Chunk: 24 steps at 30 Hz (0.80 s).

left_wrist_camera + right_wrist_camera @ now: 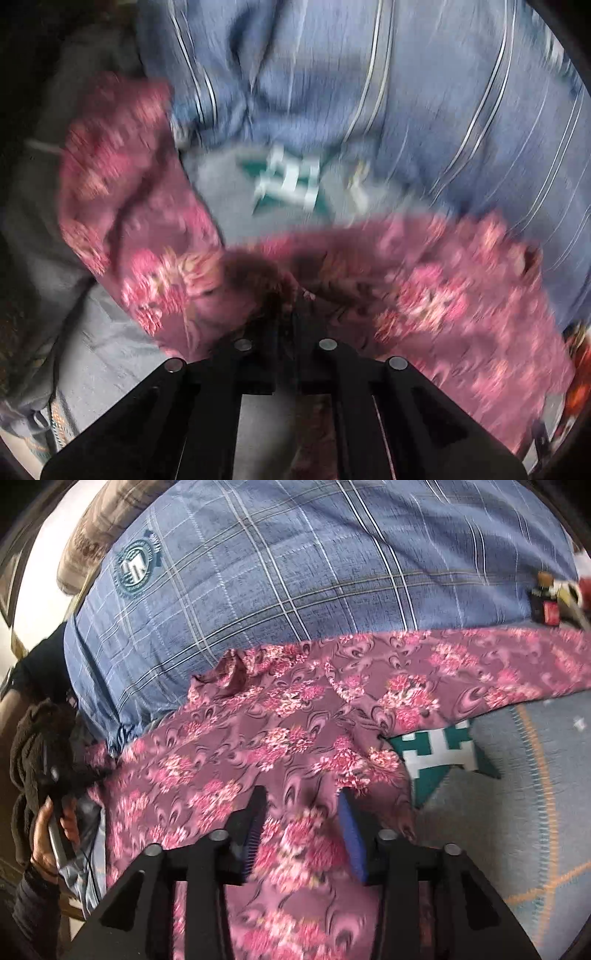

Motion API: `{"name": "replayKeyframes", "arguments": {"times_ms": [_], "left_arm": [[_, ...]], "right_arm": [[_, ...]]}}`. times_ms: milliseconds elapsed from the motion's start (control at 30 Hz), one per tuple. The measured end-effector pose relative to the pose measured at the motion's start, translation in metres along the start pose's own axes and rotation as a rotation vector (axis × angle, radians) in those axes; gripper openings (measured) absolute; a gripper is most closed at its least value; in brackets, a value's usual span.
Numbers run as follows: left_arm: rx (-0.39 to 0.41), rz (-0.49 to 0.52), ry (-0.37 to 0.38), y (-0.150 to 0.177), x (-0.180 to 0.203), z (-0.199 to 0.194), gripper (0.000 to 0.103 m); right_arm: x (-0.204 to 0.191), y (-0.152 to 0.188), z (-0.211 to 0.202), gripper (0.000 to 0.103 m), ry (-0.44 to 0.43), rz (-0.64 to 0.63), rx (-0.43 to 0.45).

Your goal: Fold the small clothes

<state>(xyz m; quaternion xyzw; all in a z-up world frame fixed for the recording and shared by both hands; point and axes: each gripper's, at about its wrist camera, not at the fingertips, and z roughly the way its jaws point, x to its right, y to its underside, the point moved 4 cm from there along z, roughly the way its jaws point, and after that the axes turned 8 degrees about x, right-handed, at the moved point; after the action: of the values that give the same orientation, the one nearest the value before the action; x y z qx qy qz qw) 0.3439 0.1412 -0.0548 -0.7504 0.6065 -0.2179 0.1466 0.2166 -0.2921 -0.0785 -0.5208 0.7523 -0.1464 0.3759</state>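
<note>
The floral garment [295,716], a mauve cloth printed with pink flower clusters, lies spread across a grey-blue blanket [517,794] and partly over the lower edge of a blue plaid duvet [295,572]. In the right wrist view it runs from the left edge to the right edge, with a gathered, darker fold near its upper left part. It covers the left side of a teal and white emblem [436,753] on the blanket. The right gripper [303,834] stands about half open; the garment lies between and beneath its blue-padded fingers [352,842], and the pads do not press on it. In the left wrist view, which is heavily blurred, the garment [461,295] hangs in two lobes to either side of the left gripper [291,306], whose fingers are drawn together on a bunched, shadowed fold of the cloth. The emblem [288,181] shows above that fold, with the duvet [406,92] beyond it. At the left edge of the right wrist view a person's hand [48,834] grips a handle, next to a dark knitted item [37,746]. A beige pillow [96,539] lies at the duvet's upper left, and small bottles [546,602] stand at the right edge.
</note>
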Motion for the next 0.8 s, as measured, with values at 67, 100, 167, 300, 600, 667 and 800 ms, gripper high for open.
{"name": "replayKeyframes", "arguments": {"times_ms": [67, 100, 167, 300, 600, 667, 800], "left_arm": [[-0.050, -0.059, 0.067, 0.016, -0.009, -0.005, 0.004], [-0.037, -0.073, 0.101, 0.020, -0.009, -0.015, 0.004], [0.028, -0.054, 0.185, 0.037, 0.002, -0.050, 0.004], [0.096, 0.047, 0.305, 0.068, 0.050, -0.089, 0.020], [0.097, 0.380, 0.112, 0.130, 0.124, -0.047, 0.031], [0.097, 0.366, 0.110, 0.128, 0.120, -0.043, 0.035], [0.118, 0.350, 0.117, 0.130, 0.117, -0.045, 0.044]], "right_arm": [[0.000, -0.002, 0.000, 0.043, 0.013, -0.029, 0.017], [-0.004, -0.008, -0.008, 0.044, 0.010, -0.044, 0.026], [-0.006, -0.022, -0.028, 0.043, -0.031, -0.026, 0.095], [0.001, -0.025, -0.028, 0.045, -0.022, -0.016, 0.135], [0.100, -0.048, -0.078, 0.041, 0.032, 0.227, 0.225], [0.170, -0.067, -0.110, 0.045, 0.126, 0.374, 0.307], [0.293, -0.088, -0.145, 0.046, 0.277, 0.622, 0.372]]}}
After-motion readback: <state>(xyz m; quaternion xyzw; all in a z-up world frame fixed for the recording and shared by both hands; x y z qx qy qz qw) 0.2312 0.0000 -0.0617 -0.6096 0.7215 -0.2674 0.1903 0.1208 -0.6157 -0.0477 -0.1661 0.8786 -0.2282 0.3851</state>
